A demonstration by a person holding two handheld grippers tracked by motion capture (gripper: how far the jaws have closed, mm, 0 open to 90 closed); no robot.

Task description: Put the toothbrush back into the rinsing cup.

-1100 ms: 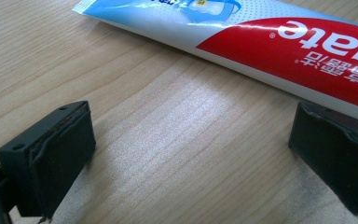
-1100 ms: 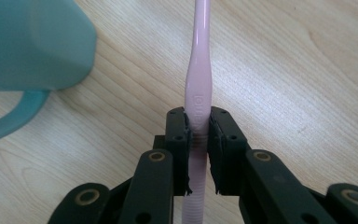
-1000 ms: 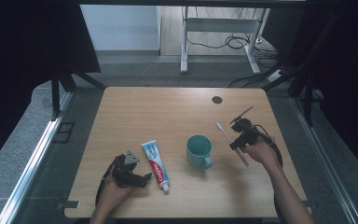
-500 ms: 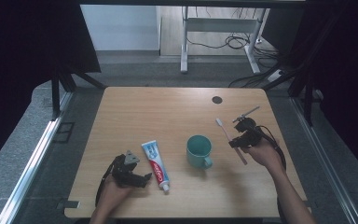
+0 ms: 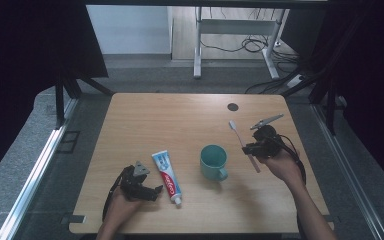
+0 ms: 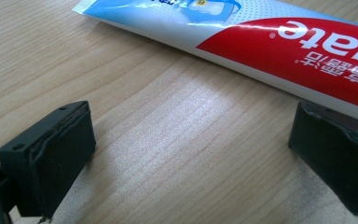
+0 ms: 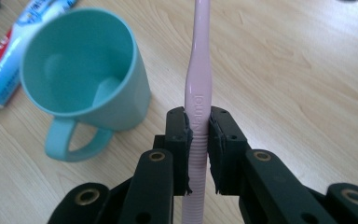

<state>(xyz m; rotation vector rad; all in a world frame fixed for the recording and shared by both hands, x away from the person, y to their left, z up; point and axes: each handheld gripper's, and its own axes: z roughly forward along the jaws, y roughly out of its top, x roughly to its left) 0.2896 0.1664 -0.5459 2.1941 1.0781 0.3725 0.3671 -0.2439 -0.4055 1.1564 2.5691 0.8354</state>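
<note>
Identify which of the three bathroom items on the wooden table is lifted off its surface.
The pink plastic toothbrush, clamped in the right gripper. The teal mug stands on the table, and the toothpaste tube lies flat.

soft, even light falls from above on the bench point(image 5: 190, 125), while its surroundings in the high view sink into near black. shadows are faint and short. in the left gripper view a pale sheen lies on the wood and the toothpaste tube point(image 6: 270, 51) glares. the mug point(image 7: 84, 79) looks slightly soft.
</note>
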